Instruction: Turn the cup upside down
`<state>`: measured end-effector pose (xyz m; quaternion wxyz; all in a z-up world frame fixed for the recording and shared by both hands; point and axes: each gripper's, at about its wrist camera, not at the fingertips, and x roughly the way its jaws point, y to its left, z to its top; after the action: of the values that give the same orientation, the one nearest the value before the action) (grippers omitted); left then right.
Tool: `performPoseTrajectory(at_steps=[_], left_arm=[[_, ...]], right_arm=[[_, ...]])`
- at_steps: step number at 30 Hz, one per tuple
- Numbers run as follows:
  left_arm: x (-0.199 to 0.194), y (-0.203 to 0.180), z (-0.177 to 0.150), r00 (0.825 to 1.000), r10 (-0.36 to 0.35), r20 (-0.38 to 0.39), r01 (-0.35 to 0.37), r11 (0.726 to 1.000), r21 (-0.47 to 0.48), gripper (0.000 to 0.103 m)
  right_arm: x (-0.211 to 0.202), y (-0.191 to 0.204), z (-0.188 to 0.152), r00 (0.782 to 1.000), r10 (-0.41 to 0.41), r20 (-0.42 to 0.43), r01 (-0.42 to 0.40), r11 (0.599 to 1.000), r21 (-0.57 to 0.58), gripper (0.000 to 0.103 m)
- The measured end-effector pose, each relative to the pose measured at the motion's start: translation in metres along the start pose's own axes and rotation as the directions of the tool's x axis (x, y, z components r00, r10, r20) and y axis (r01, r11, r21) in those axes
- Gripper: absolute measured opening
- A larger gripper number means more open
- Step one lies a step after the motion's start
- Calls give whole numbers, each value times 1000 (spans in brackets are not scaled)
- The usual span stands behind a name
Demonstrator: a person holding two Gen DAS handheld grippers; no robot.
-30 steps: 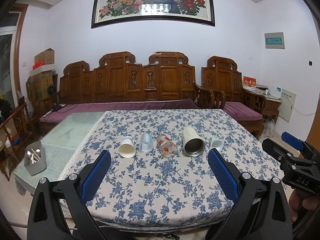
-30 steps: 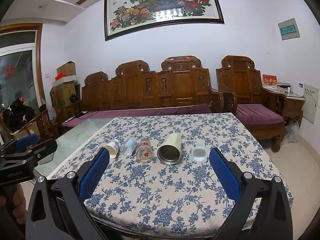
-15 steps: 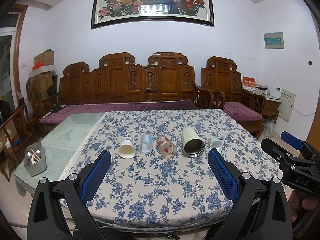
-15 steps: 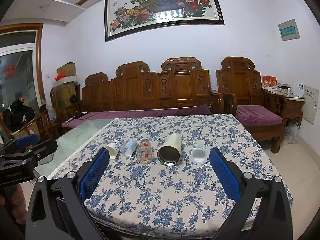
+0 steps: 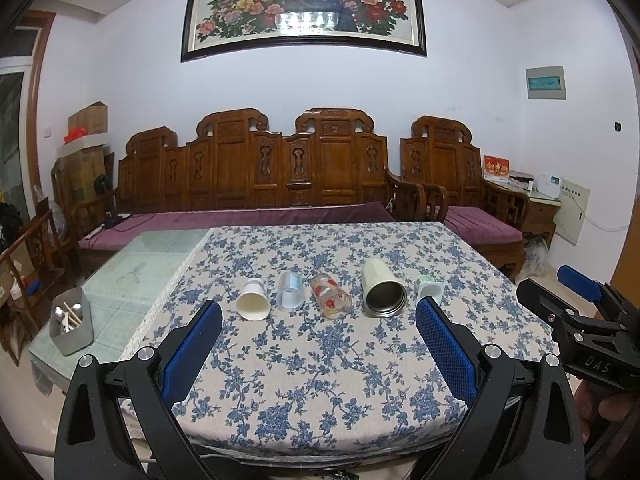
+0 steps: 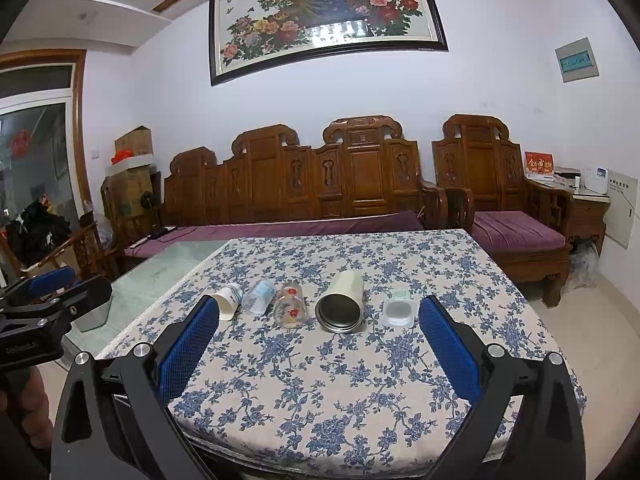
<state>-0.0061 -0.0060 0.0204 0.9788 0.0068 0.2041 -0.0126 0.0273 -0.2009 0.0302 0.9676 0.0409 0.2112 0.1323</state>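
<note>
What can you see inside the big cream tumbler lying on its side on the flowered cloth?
The cream tumbler shows a dark, bare metal lining through its open mouth; nothing visible inside. Its far end is too dark to check. It lies on the tablecloth.

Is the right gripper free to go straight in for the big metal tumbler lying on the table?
Probably yes: the right gripper is open, and only bare tablecloth lies before the metal tumbler.
</note>
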Motion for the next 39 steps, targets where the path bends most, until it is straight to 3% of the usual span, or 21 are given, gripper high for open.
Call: performPoseTrajectory(at_steps=[21, 28, 39], left_arm=[[-1, -1, -4, 1000, -6, -13, 6, 1000, 7, 94], [20, 5, -9, 997, -13, -74, 15, 1000, 15, 94], [81, 27, 1, 981, 4, -194, 5, 999, 48, 94]], right_arm=[[2, 6, 0, 1000, 4, -12, -3, 1000, 2, 101], [20, 1, -11, 999, 22, -40, -21, 1000, 8, 101], [84, -3, -15, 986, 91, -136, -90, 996, 16, 100]])
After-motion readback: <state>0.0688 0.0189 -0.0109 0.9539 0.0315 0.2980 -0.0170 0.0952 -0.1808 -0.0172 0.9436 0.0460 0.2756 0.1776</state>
